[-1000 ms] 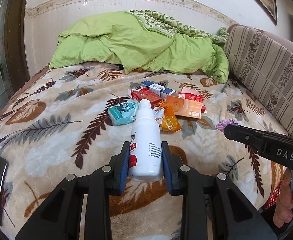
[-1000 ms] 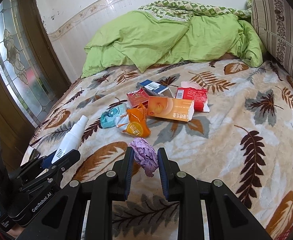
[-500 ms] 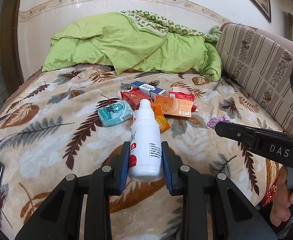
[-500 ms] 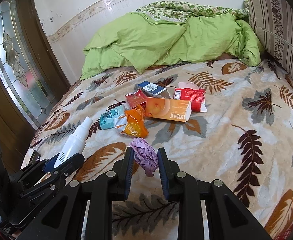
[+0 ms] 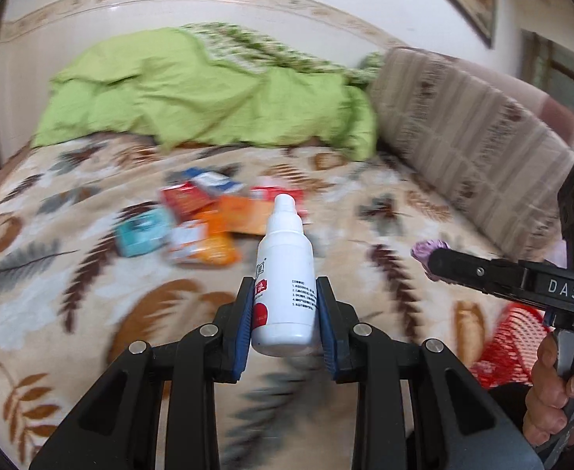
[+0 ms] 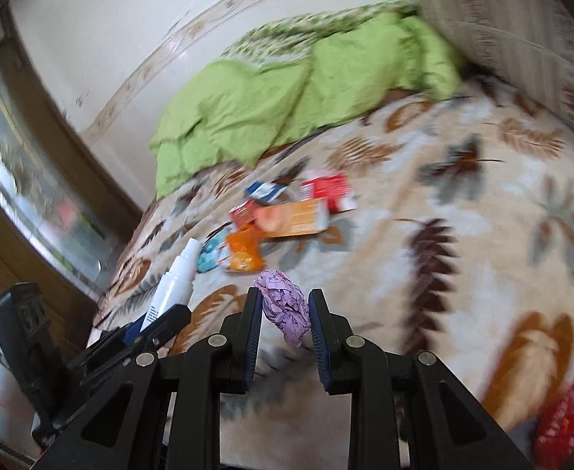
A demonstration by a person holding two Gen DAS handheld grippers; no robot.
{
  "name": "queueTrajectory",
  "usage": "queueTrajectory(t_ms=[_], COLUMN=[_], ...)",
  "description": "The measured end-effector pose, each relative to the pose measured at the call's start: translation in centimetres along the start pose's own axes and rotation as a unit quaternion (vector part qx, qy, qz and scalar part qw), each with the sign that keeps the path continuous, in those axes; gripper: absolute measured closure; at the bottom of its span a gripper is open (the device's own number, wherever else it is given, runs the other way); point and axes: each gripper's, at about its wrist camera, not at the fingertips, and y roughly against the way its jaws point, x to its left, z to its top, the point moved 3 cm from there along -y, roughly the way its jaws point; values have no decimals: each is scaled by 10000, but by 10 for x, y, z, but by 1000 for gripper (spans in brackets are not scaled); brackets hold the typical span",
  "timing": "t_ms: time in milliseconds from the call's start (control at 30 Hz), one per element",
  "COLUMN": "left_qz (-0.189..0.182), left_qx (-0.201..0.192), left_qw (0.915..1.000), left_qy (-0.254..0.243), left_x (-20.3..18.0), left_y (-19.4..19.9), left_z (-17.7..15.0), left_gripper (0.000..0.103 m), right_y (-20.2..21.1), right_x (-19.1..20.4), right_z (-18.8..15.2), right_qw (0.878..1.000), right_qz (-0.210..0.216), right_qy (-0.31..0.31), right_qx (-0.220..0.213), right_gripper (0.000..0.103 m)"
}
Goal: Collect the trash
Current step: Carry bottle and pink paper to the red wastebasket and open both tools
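while both views are smeared by motion blur, the two grips read clearly. left gripper point(image 5: 284, 315): its blue-padded fingers point(image 5: 244, 329) pinch the lower body of a white plastic bottle point(image 5: 285, 286), which points away from the camera with its narrow cap at the far end and a red mark and small print on its label. the same bottle shows in the right wrist view as a white tube point(image 6: 175, 280) slanting up from the left gripper's black frame at lower left. right gripper point(image 6: 283, 323): its fingers point(image 6: 252, 337) press on a crumpled wad of purple paper point(image 6: 285, 311) held between the pads. in the left wrist view this wad point(image 5: 428, 248) peeks out at the tip of the right gripper's black arm, whose handle is wrapped by a hand point(image 5: 553, 387) at the lower right edge.

both held items hang above a bed covered with a cream blanket point(image 5: 91, 293) printed with brown and grey leaves. more trash lies in a loose cluster near the middle of the blanket, well apart from both grippers: an orange carton point(image 6: 293, 219), a red and white box point(image 6: 326, 188), a blue and white box point(image 6: 263, 190), a small red box point(image 6: 244, 211), a crinkled orange packet point(image 6: 244, 256) and a teal packet point(image 5: 144, 231). a rumpled green duvet point(image 5: 208, 90) is heaped at the far end of the bed, and a striped cushioned headboard point(image 5: 471, 133) runs along one side. a red mesh basket point(image 5: 516, 337) shows at the near edge of the bed, just below the right gripper's arm.
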Motion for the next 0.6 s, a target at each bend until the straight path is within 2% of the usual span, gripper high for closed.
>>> queueTrajectory(t_ms=[100, 267, 400, 467, 600], left_qz=[-436, -1295, -2016, -2381, -2723], left_qx=[47, 254, 571, 808, 1077], left_qw=[9987, 9880, 9712, 9595, 9436], left_qy=[-267, -801, -1137, -1273, -1545], left_x=[-43, -133, -203, -239, -295], left_y=[-1, -6, -14, -20, -30], left_z=[3, 2, -4, -11, -22], left_gripper=[74, 74, 74, 74, 74], right_y=[62, 143, 190, 210, 238], right_x=[-52, -131, -182, -203, -234], right_z=[0, -15, -31, -39, -51], right_qw=[9978, 9852, 9708, 9637, 9506], right_qz=[-416, -1178, -1645, -1815, -2022], right_qy=[-355, -982, -1461, -1668, -2034], right_qx=[-374, -770, -954, -1027, -1187], right_gripper=[77, 77, 77, 77, 77])
